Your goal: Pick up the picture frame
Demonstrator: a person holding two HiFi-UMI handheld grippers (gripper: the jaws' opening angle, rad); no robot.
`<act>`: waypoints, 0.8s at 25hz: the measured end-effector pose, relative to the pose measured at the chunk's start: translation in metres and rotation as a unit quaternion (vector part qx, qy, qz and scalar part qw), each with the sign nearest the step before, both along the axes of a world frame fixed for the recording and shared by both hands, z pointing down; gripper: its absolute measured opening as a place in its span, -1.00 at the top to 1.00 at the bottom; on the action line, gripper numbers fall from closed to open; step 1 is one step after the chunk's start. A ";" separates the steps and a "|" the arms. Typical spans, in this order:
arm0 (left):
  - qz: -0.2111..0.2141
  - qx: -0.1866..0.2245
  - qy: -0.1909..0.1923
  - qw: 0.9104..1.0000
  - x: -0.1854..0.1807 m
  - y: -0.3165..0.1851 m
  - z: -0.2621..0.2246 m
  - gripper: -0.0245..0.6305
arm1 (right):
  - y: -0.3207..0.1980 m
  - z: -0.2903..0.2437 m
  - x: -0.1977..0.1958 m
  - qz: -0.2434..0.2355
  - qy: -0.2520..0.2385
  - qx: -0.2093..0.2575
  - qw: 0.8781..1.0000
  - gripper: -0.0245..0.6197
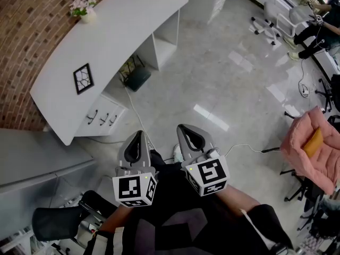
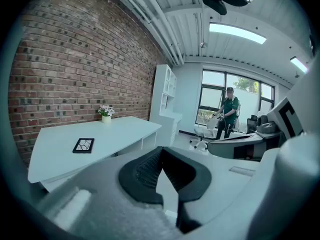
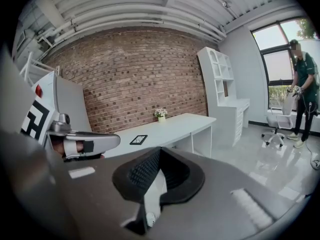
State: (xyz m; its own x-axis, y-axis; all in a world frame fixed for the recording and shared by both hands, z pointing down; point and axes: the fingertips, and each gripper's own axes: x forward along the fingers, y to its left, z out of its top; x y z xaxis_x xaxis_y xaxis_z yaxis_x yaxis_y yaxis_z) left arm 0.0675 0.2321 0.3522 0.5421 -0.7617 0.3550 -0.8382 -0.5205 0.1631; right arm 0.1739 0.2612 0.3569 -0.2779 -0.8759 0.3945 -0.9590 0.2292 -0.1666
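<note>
left tool point(image 1: 139, 136): closed right up, nothing in it (in its own view the two dark pads meet at the tip). I'm holding it low in front of me over the floor, nose tipped a bit down.
right tool point(image 1: 184, 129): same deal, jaws together and empty. It sits just beside the left tool, with the marker cubes nearly side by side.
picture frame point(image 1: 83, 78): lying flat on the white tabletop point(image 1: 127, 28). Black border, pale insert with dark crack-like lines. It's well apart from both tools, up and to the left of them in the head view.
tabletop: long, white and curved, running along the brick wall point(image 1: 32, 31). The frame sits toward the near end with bare surface all round it.
flower pot point(image 1: 82, 9): small white pot with pale blooms at the far end by the wall, well apart from the frame.
drawers point(image 1: 103, 118): three handles under the near end of the tabletop, with open bays further along.
floor point(image 1: 228, 73): glossy grey, with a white cable trailing across it.
person point(image 2: 227, 111): green top, standing by the windows beside a white swivel chair.
pink cushion point(image 1: 313, 147): at the right edge of the head view.
</note>
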 end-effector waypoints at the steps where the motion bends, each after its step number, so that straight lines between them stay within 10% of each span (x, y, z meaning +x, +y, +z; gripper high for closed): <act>1: 0.001 0.001 0.002 1.000 -0.001 -0.003 -0.001 0.94 | -0.003 -0.001 -0.001 0.000 0.002 0.001 1.000 0.92; 20: 0.000 0.008 0.004 1.000 -0.073 -0.101 -0.016 0.94 | -0.102 -0.015 -0.076 -0.003 0.004 0.009 1.000 0.92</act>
State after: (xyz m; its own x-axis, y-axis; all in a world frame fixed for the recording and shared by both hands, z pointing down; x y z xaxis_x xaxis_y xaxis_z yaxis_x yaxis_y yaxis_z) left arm -0.0050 0.1306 0.3365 0.5444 -0.7677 0.3381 -0.8372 -0.5222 0.1623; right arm 0.0981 0.1594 0.3419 -0.2809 -0.8811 0.3806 -0.9587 0.2386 -0.1552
